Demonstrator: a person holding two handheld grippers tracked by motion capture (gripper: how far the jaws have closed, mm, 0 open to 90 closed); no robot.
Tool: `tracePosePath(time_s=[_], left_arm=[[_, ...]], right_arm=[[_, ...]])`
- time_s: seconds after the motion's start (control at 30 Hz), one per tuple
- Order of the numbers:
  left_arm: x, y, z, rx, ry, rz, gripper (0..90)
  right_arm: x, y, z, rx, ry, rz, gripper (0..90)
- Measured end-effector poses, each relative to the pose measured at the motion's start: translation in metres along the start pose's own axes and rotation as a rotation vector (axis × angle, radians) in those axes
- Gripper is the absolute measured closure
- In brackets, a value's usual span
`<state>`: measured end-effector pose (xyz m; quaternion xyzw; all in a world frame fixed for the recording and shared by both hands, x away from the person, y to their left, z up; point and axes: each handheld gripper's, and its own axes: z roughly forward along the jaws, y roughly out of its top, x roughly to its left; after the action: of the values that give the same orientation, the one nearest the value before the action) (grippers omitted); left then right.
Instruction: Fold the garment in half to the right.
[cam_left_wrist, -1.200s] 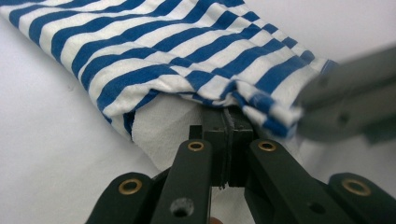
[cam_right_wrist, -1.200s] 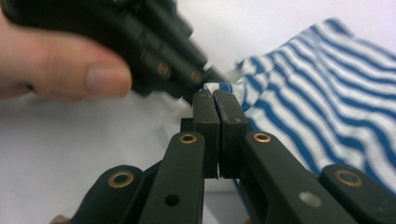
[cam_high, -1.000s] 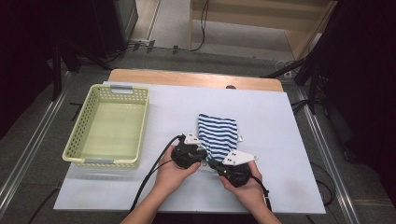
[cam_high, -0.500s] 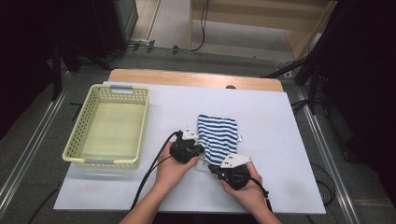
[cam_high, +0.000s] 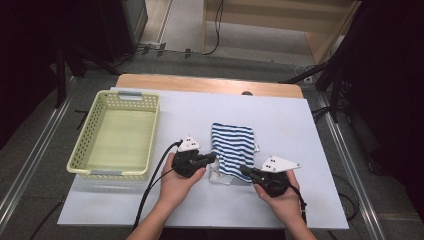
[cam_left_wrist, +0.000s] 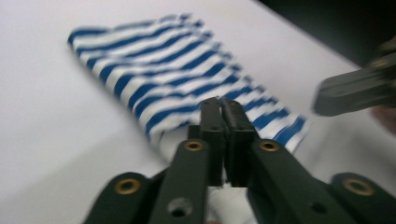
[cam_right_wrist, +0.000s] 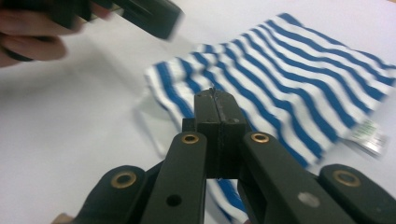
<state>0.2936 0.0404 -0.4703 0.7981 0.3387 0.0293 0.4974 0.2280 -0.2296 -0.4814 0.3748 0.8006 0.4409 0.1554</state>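
Note:
A blue-and-white striped cloth lies flat in the middle of the white table. My left gripper points at its near left edge, and my right gripper at its near right corner. In the left gripper view the jaws stand together above the cloth. They have just eased open a hair, and I see no fabric between them. In the right gripper view the jaws are pressed flat together over the stripes, with nothing seen between them.
A pale yellow plastic basket stands on the left of the white table. A small label sticks out of the cloth's right side. A wooden strip runs along the far edge. Cables trail from both grippers toward the near edge.
Both hands have drawn apart and risen a little, the right one moving to the right. The cloth's near edge now shows a white, rumpled patch.

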Motion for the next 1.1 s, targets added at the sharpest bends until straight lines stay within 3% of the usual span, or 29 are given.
tracePosePath(time_s=[0.1, 0.23, 0.4, 0.67, 0.97, 1.1], left_arm=[[-0.01, 0.003, 0.008, 0.004, -0.016, 0.019, 76.0], [-0.017, -0.005, 0.022, 0.048, 0.056, 0.038, 59.3], [-0.01, -0.016, 0.025, 0.081, 0.128, -0.008, 28.0], [0.0, -0.025, 0.029, 0.114, 0.146, -0.043, 23.4], [0.001, -0.029, 0.034, 0.134, 0.147, -0.056, 25.5], [0.001, -0.03, 0.033, 0.127, 0.14, -0.063, 26.5]], right_arm=[[-0.012, -0.004, -0.003, 0.003, -0.025, 0.028, 81.1], [-0.023, -0.007, -0.008, -0.017, -0.078, 0.054, 64.9], [-0.038, -0.007, -0.01, -0.018, -0.12, 0.101, 47.8], [-0.049, -0.003, -0.007, -0.016, -0.144, 0.11, 39.0], [-0.059, 0.01, 0.001, -0.045, -0.093, 0.108, 2.0], [-0.068, 0.021, 0.005, -0.042, -0.104, 0.11, 0.0]])
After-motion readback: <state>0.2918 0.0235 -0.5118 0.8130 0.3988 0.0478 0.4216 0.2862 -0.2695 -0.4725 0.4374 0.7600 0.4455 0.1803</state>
